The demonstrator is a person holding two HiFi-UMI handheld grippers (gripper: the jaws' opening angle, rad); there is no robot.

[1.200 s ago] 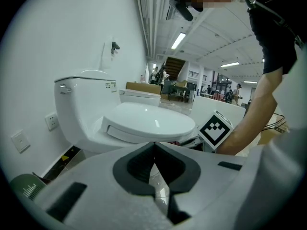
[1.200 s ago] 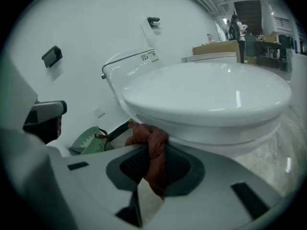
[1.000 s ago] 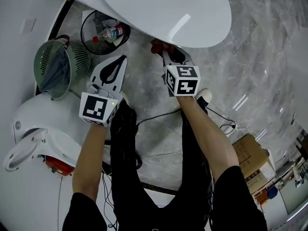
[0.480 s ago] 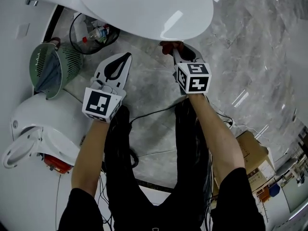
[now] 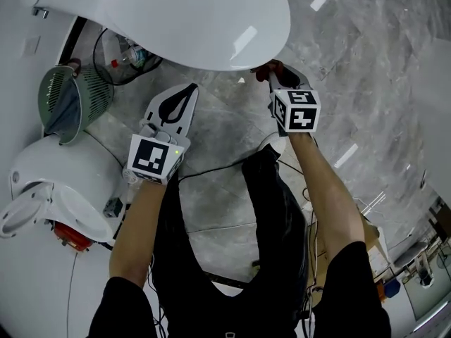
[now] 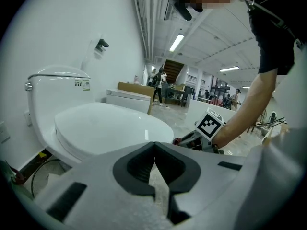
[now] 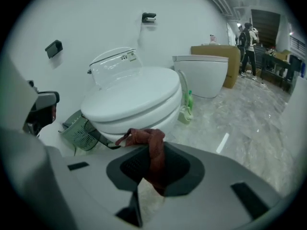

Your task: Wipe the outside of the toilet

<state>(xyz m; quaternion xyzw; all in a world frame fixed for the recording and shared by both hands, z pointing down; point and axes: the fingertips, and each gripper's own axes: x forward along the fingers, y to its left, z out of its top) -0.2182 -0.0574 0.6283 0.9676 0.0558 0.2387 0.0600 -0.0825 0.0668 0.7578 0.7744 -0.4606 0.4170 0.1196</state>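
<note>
Head view: two hand-held grippers [image 5: 184, 94] [image 5: 272, 76], two toilets [image 5: 176, 20] [image 5: 56, 182], one green basket [image 5: 53, 94], one wire bin [image 5: 106, 48], one red cloth [image 5: 265, 67].

The person wears a black short-sleeved top [image 5: 356, 287] and black trousers [image 5: 275, 210]. The left claw [image 5: 189, 90] and the right claw [image 5: 273, 74] have pale grey bodies, with black ribbed pads lining the jaws. Each carries a white cube printed with black square markers: the left cube [image 5: 151, 158] and the right cube [image 5: 299, 111].
</note>
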